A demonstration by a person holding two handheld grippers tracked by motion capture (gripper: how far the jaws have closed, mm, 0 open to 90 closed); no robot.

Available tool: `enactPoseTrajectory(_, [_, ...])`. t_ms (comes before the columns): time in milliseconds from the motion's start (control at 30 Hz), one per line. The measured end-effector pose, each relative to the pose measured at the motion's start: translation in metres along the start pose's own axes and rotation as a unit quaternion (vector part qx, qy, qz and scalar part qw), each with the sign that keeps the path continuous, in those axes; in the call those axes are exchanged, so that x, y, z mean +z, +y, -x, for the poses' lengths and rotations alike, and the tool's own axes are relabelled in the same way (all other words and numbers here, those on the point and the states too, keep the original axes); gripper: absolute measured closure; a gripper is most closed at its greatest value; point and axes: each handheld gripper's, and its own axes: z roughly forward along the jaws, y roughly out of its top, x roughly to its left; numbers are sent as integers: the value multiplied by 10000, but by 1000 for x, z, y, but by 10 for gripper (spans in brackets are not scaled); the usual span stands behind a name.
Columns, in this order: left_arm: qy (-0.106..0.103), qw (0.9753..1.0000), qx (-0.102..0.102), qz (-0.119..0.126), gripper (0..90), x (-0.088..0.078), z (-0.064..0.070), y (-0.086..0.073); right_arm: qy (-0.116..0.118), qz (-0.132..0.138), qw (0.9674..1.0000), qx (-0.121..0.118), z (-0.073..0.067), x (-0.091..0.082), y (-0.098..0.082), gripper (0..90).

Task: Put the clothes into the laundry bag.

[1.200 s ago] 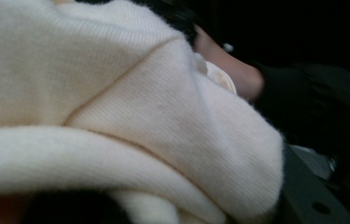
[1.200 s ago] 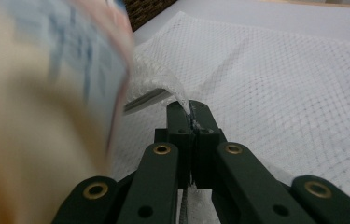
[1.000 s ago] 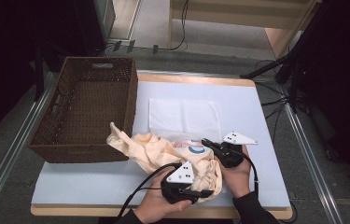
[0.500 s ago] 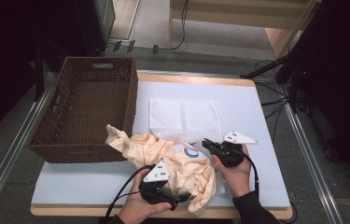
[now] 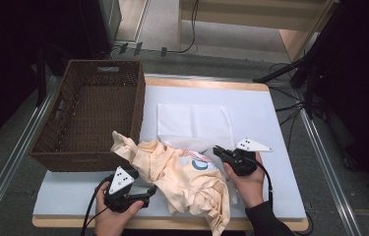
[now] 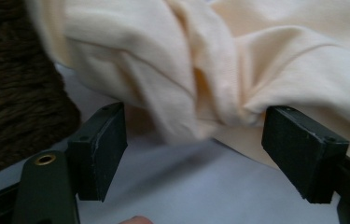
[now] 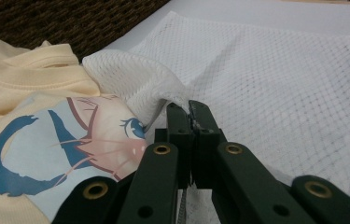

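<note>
Cream shirt [image 5: 182, 177] lies bunched on the counter [image 5: 270, 113] beside the mesh bag [image 5: 194, 125], whose edge the right claw [image 7: 189, 109] pinches; the left claw [image 6: 193, 154], jaws just opened and empty, should next grip the shirt's fold.

1 shirt [image 5: 182, 179] (cream) | 1 mesh bag [image 5: 194, 125] | 1 basket [image 5: 93, 105] | 2 grprs

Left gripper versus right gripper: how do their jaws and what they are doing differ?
The left gripper has its jaws wide apart after just opening, nothing pressed between them, the cream shirt just ahead; the right gripper is shut on a fold of the white mesh bag. In the high view the left sits at the shirt's left edge, the right at its right. Both lie low over the table.
</note>
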Motion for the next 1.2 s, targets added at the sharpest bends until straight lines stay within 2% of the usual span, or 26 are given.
enactPoseTrajectory(100, [109, 9998, -143, 61, 227, 9, 1, 7, 24, -13, 10000, -15, -1, 1, -1, 893])
enactPoseTrajectory(133, [151, 9998, -89, 62, 235, 12, 2, 9, 33, -37, 10000, -35, -1, 1, -1, 893])
enactPoseTrajectory(233, [260, 9994, 152, 162, 370, 22, 9, 16, 42, -36, 10000, -63, -2, 2, -1, 893])
enactPoseTrajectory(367, [95, 9993, 234, 270, 701, 29, 18, 26, 62, -49, 9999, -73, -2, 1, -1, 893])
enactPoseTrajectory(433, [34, 9989, 352, 319, 745, 32, 27, 33, 71, -50, 9999, -81, -3, 1, -1, 893])
enactPoseTrajectory(500, [-153, 9984, 405, 365, 760, 35, 36, 38, 78, -45, 9999, -84, -3, 2, -1, 893])
enactPoseTrajectory(567, [-395, 9974, 500, 337, 764, 39, 46, 42, 85, -41, 9999, -87, -3, 2, -1, 893])
enactPoseTrajectory(600, [-590, 9963, 538, 327, 765, 41, 52, 44, 93, -32, 9999, -78, -3, 2, -1, 893])
enactPoseTrajectory(667, [-890, 9927, 745, 321, 765, 45, 67, 46, 98, -28, 9999, -71, -3, 2, -1, 893])
enactPoseTrajectory(733, [-1143, 9878, 1026, 266, 756, 49, 81, 48, 99, -29, 9999, -71, -2, 2, -1, 893])
enactPoseTrajectory(767, [-1270, 9855, 1103, 205, 740, 52, 87, 49, 104, -28, 9999, -71, -2, 2, -1, 893])
enactPoseTrajectory(833, [-1475, 9831, 1086, 77, 689, 59, 93, 49, 95, -23, 9999, -68, -2, 1, -1, 893])
enactPoseTrajectory(867, [-1562, 9824, 1024, 5, 659, 63, 94, 49, 89, -23, 9999, -72, -2, 1, -1, 893])
enactPoseTrajectory(933, [-1643, 9808, 1046, -50, 601, 65, 93, 47, 88, -21, 9999, -75, -1, 0, -1, 893])
enactPoseTrajectory(1033, [-1707, 9795, 1067, -27, 507, 55, 86, 45, 83, -13, 9999, -84, 0, -1, -1, 893])
enactPoseTrajectory(1133, [-1717, 9801, 997, -98, 417, 41, 72, 43, 79, 18, 9999, -78, 0, -2, -1, 893])
enactPoseTrajectory(1200, [-1671, 9813, 944, -167, 395, 32, 60, 39, 77, 24, 9999, -79, 1, -2, 0, 893])
